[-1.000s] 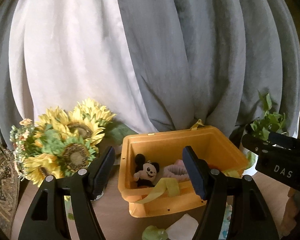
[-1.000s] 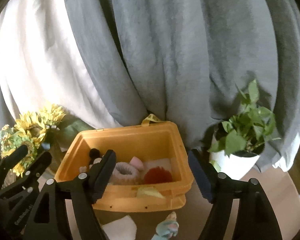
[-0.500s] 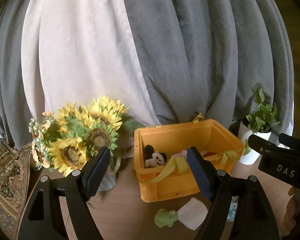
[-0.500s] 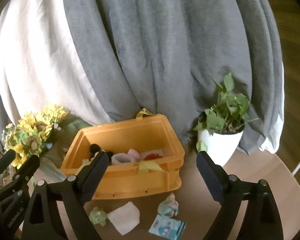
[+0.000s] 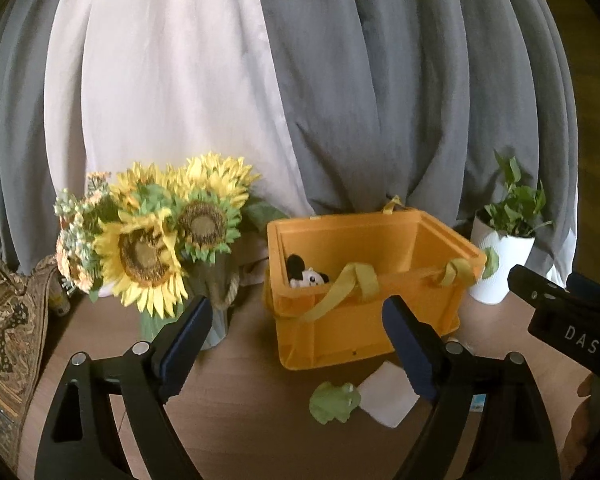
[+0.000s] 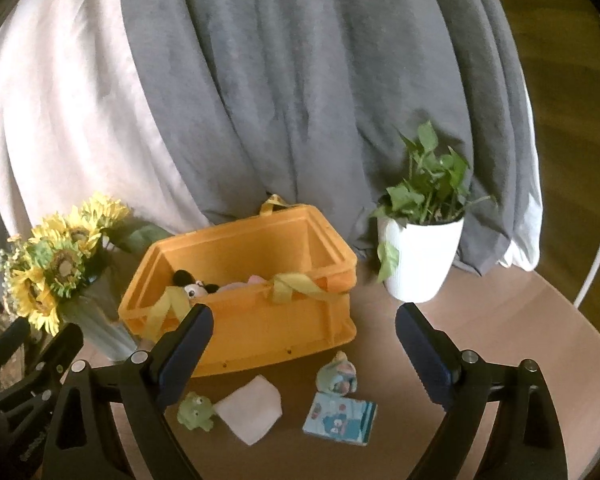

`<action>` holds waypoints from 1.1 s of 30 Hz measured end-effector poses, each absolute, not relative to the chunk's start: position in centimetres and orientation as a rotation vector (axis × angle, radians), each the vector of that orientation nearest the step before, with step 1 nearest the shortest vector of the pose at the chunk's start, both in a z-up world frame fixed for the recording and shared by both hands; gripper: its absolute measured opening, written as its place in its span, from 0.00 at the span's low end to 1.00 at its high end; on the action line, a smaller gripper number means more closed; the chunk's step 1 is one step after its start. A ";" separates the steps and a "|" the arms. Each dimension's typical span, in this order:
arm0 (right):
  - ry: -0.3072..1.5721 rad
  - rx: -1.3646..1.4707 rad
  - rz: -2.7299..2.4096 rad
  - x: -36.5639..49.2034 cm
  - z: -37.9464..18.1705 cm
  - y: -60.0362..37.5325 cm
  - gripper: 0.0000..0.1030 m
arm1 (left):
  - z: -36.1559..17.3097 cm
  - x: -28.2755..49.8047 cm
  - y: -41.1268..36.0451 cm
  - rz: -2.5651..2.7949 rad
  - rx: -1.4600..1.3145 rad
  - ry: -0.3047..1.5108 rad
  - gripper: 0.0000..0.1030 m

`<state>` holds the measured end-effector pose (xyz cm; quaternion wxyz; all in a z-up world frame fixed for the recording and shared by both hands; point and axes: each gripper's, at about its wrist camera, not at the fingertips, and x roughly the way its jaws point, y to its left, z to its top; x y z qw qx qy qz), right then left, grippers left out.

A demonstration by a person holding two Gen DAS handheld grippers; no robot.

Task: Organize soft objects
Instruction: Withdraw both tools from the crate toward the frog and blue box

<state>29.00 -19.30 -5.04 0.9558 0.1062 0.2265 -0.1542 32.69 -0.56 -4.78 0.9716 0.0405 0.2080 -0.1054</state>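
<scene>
An orange bin [image 5: 364,320] [image 6: 260,332] with yellow straps stands on the round brown table. A black-and-white mouse plush [image 5: 306,274] [image 6: 192,284] lies inside with pink soft items [image 6: 252,280]. In front of the bin lie a green frog toy [image 5: 332,402] [image 6: 196,412], a white folded cloth [image 5: 388,400] [image 6: 250,408], a small pastel plush [image 6: 338,374] and a blue printed pack [image 6: 340,420]. My left gripper [image 5: 296,348] and right gripper [image 6: 304,356] are both open and empty, held back from the bin above the table.
A vase of sunflowers [image 5: 156,240] [image 6: 56,268] stands left of the bin. A white pot with a green plant [image 5: 500,256] [image 6: 420,256] stands to its right. Grey and white curtains hang behind. A patterned cloth [image 5: 8,320] lies at far left.
Both grippers have pulled back and up from the bin. More of the table and the loose items in front of the bin have come into view.
</scene>
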 end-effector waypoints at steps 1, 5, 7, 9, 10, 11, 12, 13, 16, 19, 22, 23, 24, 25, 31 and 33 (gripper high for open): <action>0.461 0.216 -0.319 28.9 -5.4 -19.2 0.91 | -5.1 32.7 -0.5 -0.219 0.081 0.427 0.85; 0.472 0.220 -0.335 28.5 -6.7 -18.8 0.91 | -6.5 32.9 -0.2 -0.239 0.080 0.454 0.85; 0.480 0.214 -0.342 28.4 -7.4 -18.6 0.91 | -7.2 33.0 -0.1 -0.247 0.082 0.467 0.85; 0.491 0.209 -0.350 28.4 -8.0 -18.4 0.91 | -7.9 33.1 -0.1 -0.252 0.081 0.479 0.85; 0.497 0.209 -0.354 28.4 -8.4 -18.4 0.91 | -8.4 33.3 0.0 -0.256 0.080 0.489 0.85; 0.500 0.211 -0.359 28.3 -8.7 -18.3 0.91 | -8.7 33.4 0.0 -0.261 0.077 0.511 0.85; 0.502 0.214 -0.363 28.3 -8.9 -18.3 0.91 | -9.1 33.6 0.1 -0.266 0.076 0.522 0.85; 0.505 0.216 -0.366 28.3 -9.3 -18.3 0.91 | -9.5 33.7 0.0 -0.272 0.075 0.533 0.85; 0.518 0.205 -0.382 28.4 -10.3 -18.1 0.91 | -10.7 34.1 -0.2 -0.277 0.084 0.553 0.85; 0.535 0.203 -0.392 28.5 -11.4 -18.1 0.91 | -11.8 34.7 -0.5 -0.288 0.085 0.580 0.85; 0.562 0.211 -0.393 28.9 -12.5 -18.3 0.91 | -12.8 35.3 -0.9 -0.301 0.088 0.605 0.85; 0.570 0.212 -0.395 29.0 -12.8 -18.3 0.91 | -13.1 35.4 -1.0 -0.304 0.090 0.611 0.85; 0.579 0.215 -0.395 29.2 -13.2 -18.4 0.91 | -13.5 35.6 -1.2 -0.306 0.093 0.618 0.85; 0.586 0.217 -0.399 29.3 -13.6 -18.6 0.91 | -13.7 35.8 -1.3 -0.308 0.096 0.624 0.85; 0.626 0.243 -0.412 30.1 -15.7 -19.3 0.91 | -15.7 36.8 -2.0 -0.323 0.107 0.667 0.85; 0.645 0.251 -0.413 30.4 -16.4 -19.4 0.91 | -16.4 37.1 -2.2 -0.330 0.106 0.681 0.85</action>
